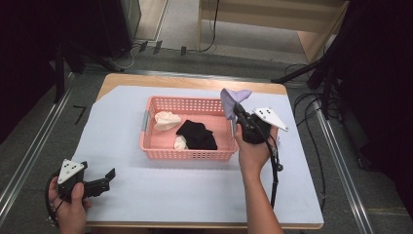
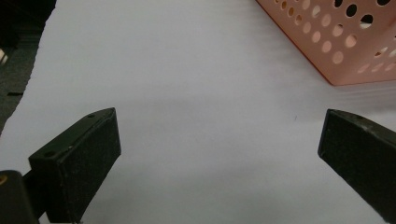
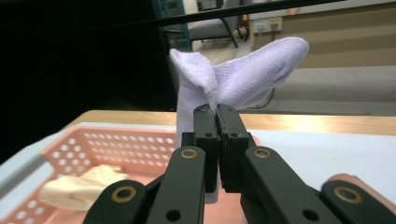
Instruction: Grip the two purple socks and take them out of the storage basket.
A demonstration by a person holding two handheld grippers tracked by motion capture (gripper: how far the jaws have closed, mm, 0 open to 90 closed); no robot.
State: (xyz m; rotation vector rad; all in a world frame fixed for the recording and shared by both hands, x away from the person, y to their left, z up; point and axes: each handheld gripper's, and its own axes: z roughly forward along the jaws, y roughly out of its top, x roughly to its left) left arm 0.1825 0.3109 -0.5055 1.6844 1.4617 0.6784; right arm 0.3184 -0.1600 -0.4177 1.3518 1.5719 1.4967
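No text, label, brand or number can be read anywhere. A dark mark shaped like a "7" is seen on the floor [image 1: 29,141] beside the left edge of the table [image 1: 204,195], though whether it is a numeral or only tape cannot be told. Small plates on the far wall [image 3: 299,23] are too blurred to be read.

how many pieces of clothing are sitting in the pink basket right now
3 visible: a cream piece at the back left, a black piece in the middle, and a small white piece tucked against the black one's front left. More could be hidden underneath. The lavender sock is held above the basket, not in it.
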